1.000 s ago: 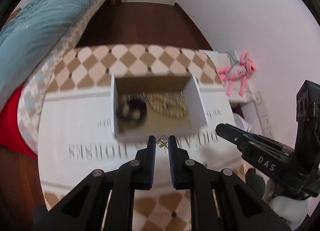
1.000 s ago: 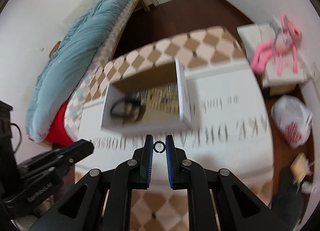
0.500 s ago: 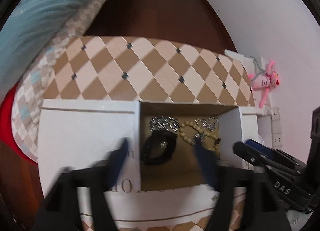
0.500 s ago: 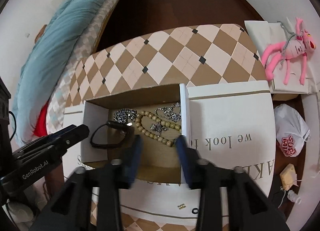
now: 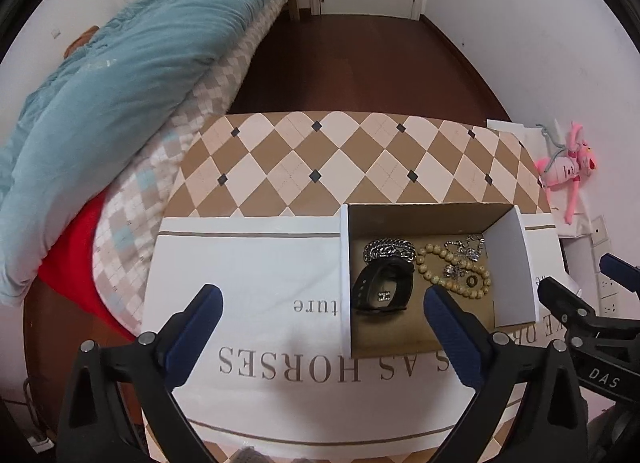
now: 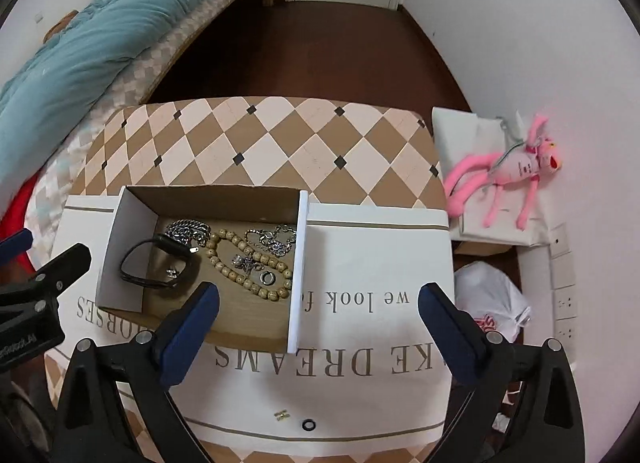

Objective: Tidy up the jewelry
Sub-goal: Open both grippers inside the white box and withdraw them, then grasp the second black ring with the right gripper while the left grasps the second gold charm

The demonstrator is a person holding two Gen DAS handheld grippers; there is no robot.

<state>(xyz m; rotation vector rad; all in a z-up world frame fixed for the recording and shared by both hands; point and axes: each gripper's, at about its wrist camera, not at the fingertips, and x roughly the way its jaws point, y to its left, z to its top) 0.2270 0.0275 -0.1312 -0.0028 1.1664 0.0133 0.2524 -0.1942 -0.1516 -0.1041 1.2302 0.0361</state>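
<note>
Both grippers, left (image 5: 322, 305) and right (image 6: 319, 303), hover empty with jaws spread wide above the cardboard box (image 6: 298, 263) holding bracelets and beads (image 6: 248, 263); a small black ring (image 6: 308, 425) and gold earring (image 6: 281, 415) lie loose on the white cloth (image 6: 380, 263), likely next to collect with a precise pinch.

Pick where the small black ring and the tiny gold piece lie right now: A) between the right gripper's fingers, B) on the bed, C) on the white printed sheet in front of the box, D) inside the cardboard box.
C: the black ring and gold piece lie on the white sheet, outside the box; the right gripper is open and holds nothing.
</note>
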